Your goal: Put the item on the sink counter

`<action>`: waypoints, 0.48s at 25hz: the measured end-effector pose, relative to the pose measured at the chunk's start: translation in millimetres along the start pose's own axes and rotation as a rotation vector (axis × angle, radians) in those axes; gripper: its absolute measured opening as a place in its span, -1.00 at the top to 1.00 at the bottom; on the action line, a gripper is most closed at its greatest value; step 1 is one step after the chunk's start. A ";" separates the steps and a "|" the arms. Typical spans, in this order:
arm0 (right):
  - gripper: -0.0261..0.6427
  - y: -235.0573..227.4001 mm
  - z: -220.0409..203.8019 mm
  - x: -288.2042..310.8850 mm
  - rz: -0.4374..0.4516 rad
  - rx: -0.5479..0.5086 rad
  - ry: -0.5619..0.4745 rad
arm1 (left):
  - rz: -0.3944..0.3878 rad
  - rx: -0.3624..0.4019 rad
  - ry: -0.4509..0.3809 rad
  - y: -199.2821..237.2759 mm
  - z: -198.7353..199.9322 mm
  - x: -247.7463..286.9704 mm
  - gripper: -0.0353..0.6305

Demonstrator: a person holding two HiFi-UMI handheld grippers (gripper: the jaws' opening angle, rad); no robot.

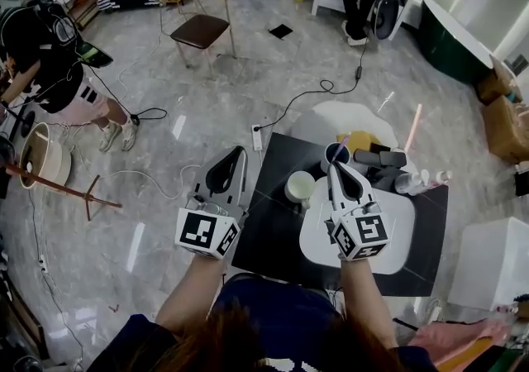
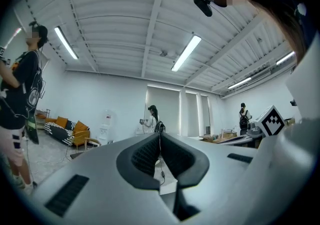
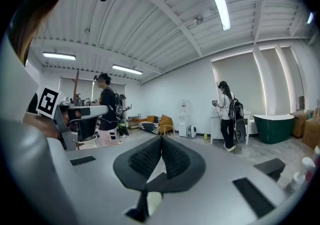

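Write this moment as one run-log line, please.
left gripper: shut, empty | right gripper: shut, empty | cup: upright on sink counter, beside basin

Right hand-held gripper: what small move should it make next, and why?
Probably tip the right hand-held gripper downward and open its jaws. They are closed on nothing and point level into the room, above the black counter, so it cannot yet take any item such as the cream cup.
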State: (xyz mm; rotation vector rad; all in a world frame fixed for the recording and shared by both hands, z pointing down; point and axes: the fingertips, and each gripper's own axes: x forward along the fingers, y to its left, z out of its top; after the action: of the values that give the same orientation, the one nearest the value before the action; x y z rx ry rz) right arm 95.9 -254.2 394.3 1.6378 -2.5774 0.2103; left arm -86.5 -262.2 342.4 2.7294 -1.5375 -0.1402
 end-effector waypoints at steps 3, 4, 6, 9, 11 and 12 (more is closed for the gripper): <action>0.87 1.9 13.6 -5.1 -0.008 -0.008 -0.027 | 0.002 0.002 -0.008 -1.5 7.5 -3.7 0.82; 0.87 3.1 18.0 -6.6 -0.009 -0.010 -0.035 | 0.001 0.001 -0.011 -1.8 9.9 -5.2 0.82; 0.87 5.4 26.2 -9.2 -0.009 -0.010 -0.051 | -0.001 0.000 -0.017 -2.6 14.1 -7.6 0.82; 0.88 6.5 34.6 -14.9 -0.006 -0.013 -0.069 | -0.001 -0.001 -0.027 -6.5 17.2 -9.7 0.82; 0.88 5.9 37.4 -19.9 -0.005 -0.019 -0.078 | 0.001 0.000 -0.032 -10.3 17.2 -11.2 0.82; 0.88 5.8 38.8 -22.2 -0.006 -0.020 -0.083 | 0.001 0.001 -0.033 -11.9 17.4 -12.0 0.82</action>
State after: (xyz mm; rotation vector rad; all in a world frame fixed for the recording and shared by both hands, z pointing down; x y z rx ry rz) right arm 100.3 -238.0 352.5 1.6817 -2.6251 0.1182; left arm -84.0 -245.1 325.4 2.7409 -1.5474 -0.1860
